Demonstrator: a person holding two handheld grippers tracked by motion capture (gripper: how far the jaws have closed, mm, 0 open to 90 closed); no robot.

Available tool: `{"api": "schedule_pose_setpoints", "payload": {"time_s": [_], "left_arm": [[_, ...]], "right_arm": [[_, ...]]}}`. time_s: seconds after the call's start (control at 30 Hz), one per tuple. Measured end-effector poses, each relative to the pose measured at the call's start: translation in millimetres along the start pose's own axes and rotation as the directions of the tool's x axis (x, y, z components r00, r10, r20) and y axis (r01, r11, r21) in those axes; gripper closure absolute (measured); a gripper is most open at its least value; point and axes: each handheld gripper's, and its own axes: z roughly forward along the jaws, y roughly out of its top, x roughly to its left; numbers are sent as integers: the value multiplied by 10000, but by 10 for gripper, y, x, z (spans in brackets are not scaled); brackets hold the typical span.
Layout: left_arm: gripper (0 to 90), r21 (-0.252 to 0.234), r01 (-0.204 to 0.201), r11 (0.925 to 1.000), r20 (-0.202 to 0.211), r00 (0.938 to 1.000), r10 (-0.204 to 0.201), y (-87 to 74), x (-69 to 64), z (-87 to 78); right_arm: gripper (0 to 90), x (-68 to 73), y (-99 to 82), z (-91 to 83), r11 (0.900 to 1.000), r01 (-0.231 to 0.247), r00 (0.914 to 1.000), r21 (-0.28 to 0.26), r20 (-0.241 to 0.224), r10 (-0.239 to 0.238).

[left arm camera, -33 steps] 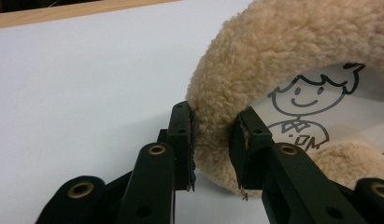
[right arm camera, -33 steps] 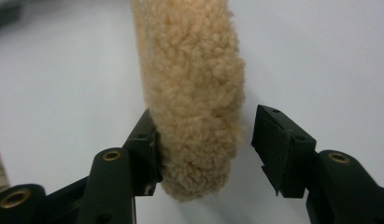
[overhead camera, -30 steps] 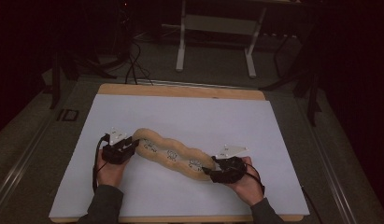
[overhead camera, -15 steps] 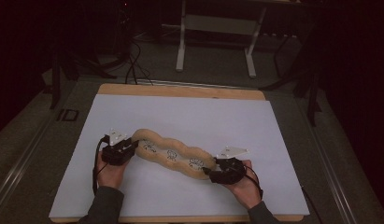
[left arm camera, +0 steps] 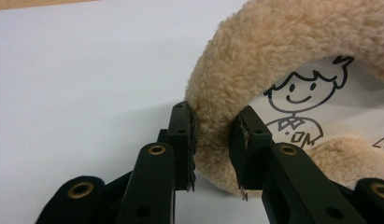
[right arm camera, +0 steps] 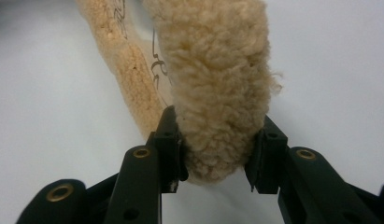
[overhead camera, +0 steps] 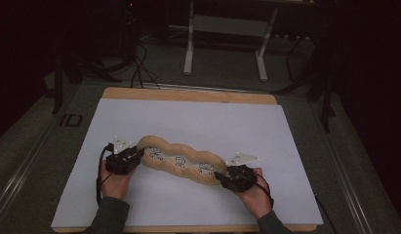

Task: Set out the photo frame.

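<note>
A long tan fleece cushion [overhead camera: 181, 160] with printed cartoon figures lies slantwise across the white tabletop [overhead camera: 198, 119], stretched between the two hands; the left claw [left arm camera: 213, 140] is clenched on the fluffy rim at one end, pads pressed into the pile; the right claw [right arm camera: 217, 149] has just been closing and now pinches the opposite end, fleece bulging between its jaws.

Fluffy tan fleece cushion with cartoon drawings [left arm camera: 273, 70] getting cut off by the left gripper view's right edge, its little drawings [overhead camera: 180, 161] looking too small to make out from above
</note>
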Motion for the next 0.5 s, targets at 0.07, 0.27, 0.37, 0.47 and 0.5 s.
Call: {"api": "schedule_pose_setpoints", "payload": {"time_s": [0.07,0.27,0.37,0.47,0.5], "left_arm": [[723,-12,15,10000,-43,10000,-15,-4,-6,-2],[723,8,-34,10000,-26,10000,34,-11,-21,-13],[723,0,-65,10000,-31,10000,65,-14,-36,-15],[723,16,-96,10000,-34,9999,96,-12,-46,-14],[723,9,-92,10000,-25,10000,92,-12,-51,-12]], "right_arm": [[624,-5,10,4,10000,12,9999,-20,101,-11],[631,-51,28,15,9999,-116,9997,-35,223,116],[635,-79,34,20,9999,-133,9995,-60,294,135],[637,-97,41,24,9999,-98,9992,-110,387,102],[638,-104,46,24,9999,-119,9991,-110,405,123]]}}
